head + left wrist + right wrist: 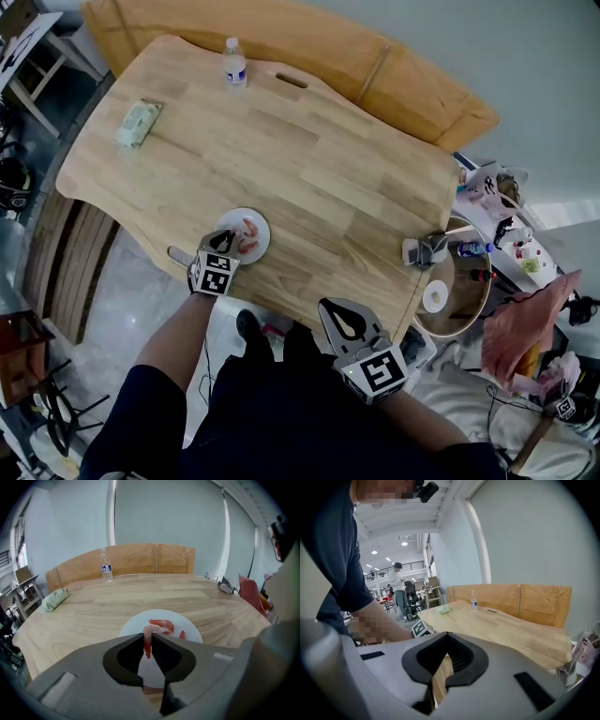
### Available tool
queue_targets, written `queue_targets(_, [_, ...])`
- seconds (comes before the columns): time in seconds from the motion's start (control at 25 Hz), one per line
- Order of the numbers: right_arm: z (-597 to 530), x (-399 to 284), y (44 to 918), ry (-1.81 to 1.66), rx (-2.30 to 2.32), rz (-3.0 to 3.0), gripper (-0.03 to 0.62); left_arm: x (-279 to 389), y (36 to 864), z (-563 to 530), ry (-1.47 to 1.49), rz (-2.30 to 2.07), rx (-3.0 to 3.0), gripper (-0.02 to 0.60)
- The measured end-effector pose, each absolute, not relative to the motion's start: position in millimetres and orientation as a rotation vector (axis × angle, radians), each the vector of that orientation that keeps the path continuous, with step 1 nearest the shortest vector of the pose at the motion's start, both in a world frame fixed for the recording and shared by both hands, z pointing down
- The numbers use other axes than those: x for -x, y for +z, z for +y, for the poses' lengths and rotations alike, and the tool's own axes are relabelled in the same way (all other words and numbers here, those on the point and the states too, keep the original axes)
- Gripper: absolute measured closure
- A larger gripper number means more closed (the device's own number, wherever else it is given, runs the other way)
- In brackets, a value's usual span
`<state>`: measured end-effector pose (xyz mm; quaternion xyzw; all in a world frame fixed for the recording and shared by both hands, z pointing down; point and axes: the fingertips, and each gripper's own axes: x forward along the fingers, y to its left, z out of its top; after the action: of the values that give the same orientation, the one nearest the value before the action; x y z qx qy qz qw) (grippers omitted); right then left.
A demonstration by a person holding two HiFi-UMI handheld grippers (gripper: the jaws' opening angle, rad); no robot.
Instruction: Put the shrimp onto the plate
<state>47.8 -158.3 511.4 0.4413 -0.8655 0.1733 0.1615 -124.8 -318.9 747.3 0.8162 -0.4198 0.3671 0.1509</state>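
Observation:
A white plate lies near the front edge of the wooden table. One pink shrimp is on it, seen curled in the left gripper view as shrimp with a small red piece beside it on the plate. My left gripper hovers over the plate's near rim. Its jaws are shut on a second shrimp, which hangs tail down between them. My right gripper is off the table's front edge by the person's body, shut and empty.
A water bottle and a green packet stand at the table's far side. A grey object sits on the right edge. A small round side table with clutter is to the right. A wooden board leans behind.

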Motion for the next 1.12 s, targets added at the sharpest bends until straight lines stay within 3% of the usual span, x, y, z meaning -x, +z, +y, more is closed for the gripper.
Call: queue_targets(1.12, [-151,-50,507,0.481,-1.271,-2.469,0.585,130,746,-324,1.042,-1.207,-2.326,0.525])
